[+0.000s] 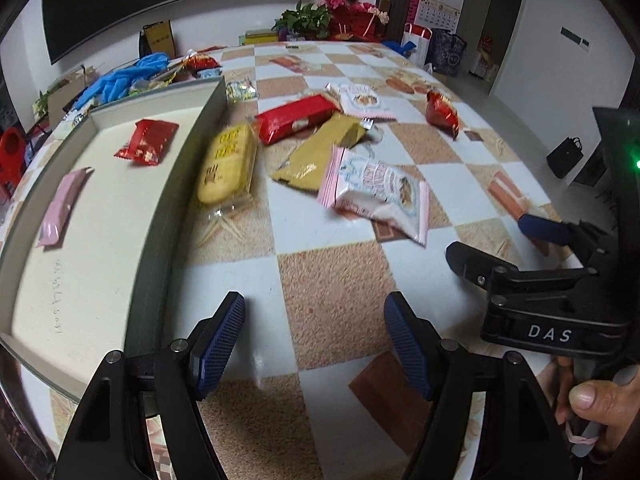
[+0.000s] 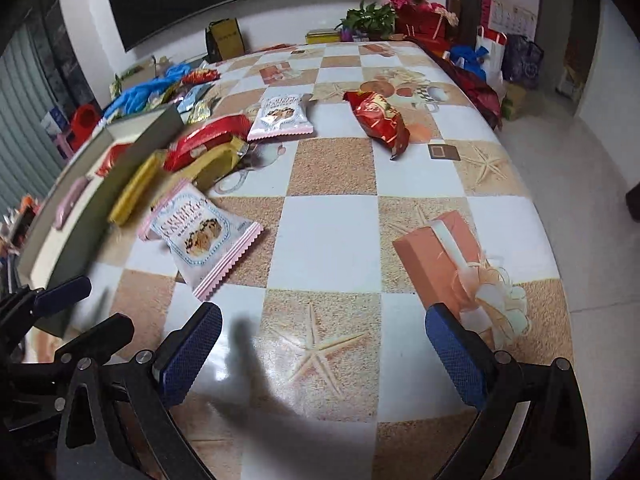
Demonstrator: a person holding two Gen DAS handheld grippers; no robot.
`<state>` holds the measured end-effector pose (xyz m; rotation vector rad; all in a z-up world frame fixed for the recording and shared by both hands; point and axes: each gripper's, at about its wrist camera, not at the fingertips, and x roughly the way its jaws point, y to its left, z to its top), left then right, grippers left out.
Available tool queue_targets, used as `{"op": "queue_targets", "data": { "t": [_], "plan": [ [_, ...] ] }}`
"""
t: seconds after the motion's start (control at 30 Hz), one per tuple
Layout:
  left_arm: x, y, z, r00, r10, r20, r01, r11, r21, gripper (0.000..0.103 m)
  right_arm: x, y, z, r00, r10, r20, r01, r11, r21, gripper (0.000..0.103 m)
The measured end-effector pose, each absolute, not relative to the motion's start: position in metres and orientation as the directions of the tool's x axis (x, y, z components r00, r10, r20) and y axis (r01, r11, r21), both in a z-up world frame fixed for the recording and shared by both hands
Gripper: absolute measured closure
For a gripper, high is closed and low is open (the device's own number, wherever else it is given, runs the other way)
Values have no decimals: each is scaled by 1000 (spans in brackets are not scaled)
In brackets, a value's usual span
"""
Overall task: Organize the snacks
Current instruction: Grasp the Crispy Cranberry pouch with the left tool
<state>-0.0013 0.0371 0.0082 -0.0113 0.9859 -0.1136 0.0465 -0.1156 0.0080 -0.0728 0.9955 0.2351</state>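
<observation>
**Snacks half sorted, both grippers come in empty**

Snacks are split between the tray and the desk beside it. Inside the tray lie just two: a red packet toward its far end and a pink bar nearer its close end, set apart from each other, which reads as deliberate spacing rather than a heap. Everything else waits outside the tray wall. A yellow cake pack lies right against that wall, likely next in line because it is the shortest carry. Beyond it, away from the tray, a long red pack overlaps a mustard-gold pouch, and a pink-and-white cookie bag rests on the pouch's near edge. A second cookie bag sits past that pile, and a crinkled red bag lies well apart, farthest from the tray.

Now the tools. The left gripper hangs over bare checkered cloth just off the tray's near corner, jaws spread, nothing between the pads. The right gripper hovers farther from the tray, jaws wider still and equally empty. Both tilt down toward the pile, so my read is a pick is being lined up, with the nearest cookie bag the likely target.
</observation>
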Motion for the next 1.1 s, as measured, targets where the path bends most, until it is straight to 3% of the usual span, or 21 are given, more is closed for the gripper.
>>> {"op": "queue_targets", "data": {
  "t": [0.8,0.97,1.1],
  "plan": [
    [1,36,6,559,-115,-821,102,992,-70,17,42,-110,3,535,127,-835,-236,972,-4,0],
    [24,46,14,481,-243,-842,8,962,-273,17,37,-121,3,520,150,-841,-300,954,-15,0],
    [47,44,16,448,-229,-864,-153,933,-327,17,31,-139,3,515,169,-840,-317,948,-4,0]
  ]
}}
